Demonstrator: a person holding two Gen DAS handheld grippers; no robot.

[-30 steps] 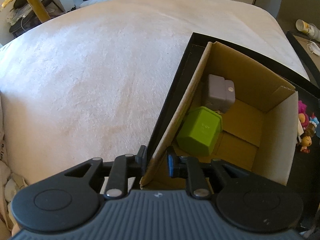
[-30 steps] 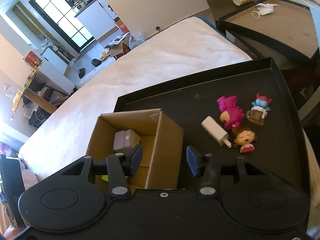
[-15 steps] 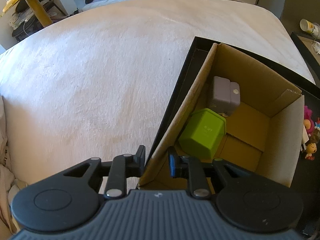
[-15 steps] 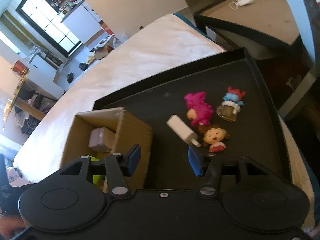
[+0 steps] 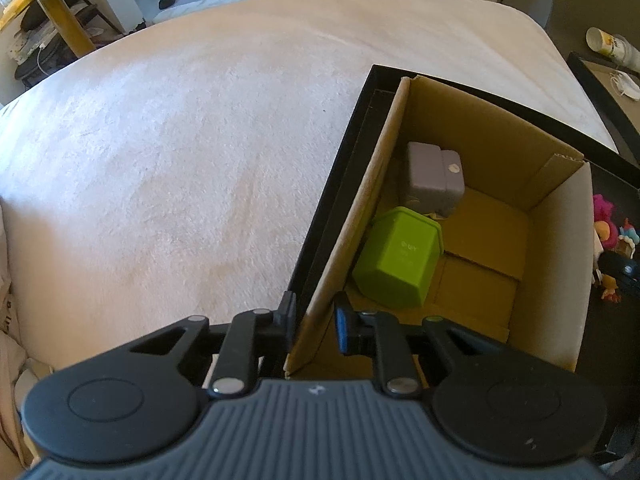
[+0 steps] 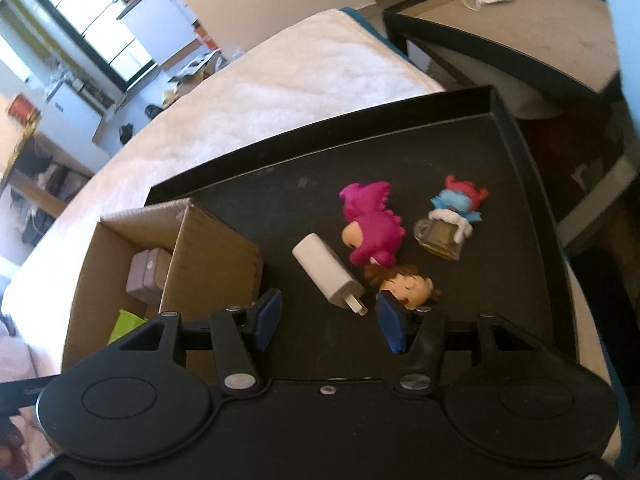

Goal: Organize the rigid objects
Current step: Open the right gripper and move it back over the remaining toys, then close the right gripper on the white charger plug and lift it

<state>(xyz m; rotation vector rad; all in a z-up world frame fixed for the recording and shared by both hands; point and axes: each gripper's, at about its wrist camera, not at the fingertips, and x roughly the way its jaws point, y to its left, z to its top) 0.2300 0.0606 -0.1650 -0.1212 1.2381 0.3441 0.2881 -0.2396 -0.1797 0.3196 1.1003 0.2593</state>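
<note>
While our left gripper [image 5: 314, 320] pinches the cardboard box [image 5: 560, 216] wall, we should centre our right gripper's [image 6: 326, 316] open jaws (still empty) over the white charger [image 6: 326, 270] beside it.

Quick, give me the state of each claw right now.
Left claw: shut on the cardboard box wall.
Right claw: open, empty, above the white charger.

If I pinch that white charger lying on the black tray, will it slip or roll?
The white charger looks like a smooth, hard block, so it may slip if pinched near an end. Its flat sides make rolling unlikely. It lies at an angle to the open right gripper, so it could twist as the jaws close.
</note>
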